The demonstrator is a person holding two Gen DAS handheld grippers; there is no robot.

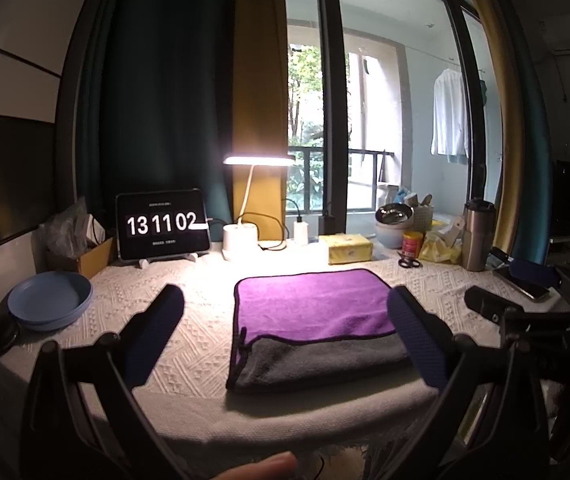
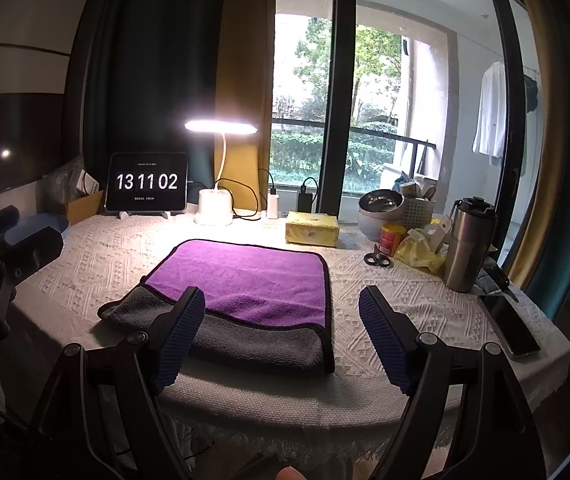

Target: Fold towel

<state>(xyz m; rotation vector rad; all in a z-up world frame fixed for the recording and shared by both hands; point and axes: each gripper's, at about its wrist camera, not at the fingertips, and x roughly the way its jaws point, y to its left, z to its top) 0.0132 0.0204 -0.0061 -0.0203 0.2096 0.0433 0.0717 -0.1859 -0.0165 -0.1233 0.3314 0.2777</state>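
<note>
At the far left of the worktop (image 1: 189, 280) sits a blue plate (image 1: 49, 300), with a tablet (image 1: 162, 224) behind it reading 13 11 02. The left gripper (image 1: 281, 324) hovers low at the near edge, jaws released and holding nothing. A lit lamp (image 1: 259, 161) stands at the back. The towel (image 2: 245, 280) lies flat mid-worktop, folded once: its purple layer covers the far part, and a grey strip shows along the near edge. The right gripper (image 2: 281, 332) hangs over that near edge, jaws likewise spread wide and empty. Further right are a yellow box (image 2: 312, 228), scissors (image 2: 377, 259), a steel tumbler (image 2: 469, 240) and a phone (image 2: 513, 328).
</note>
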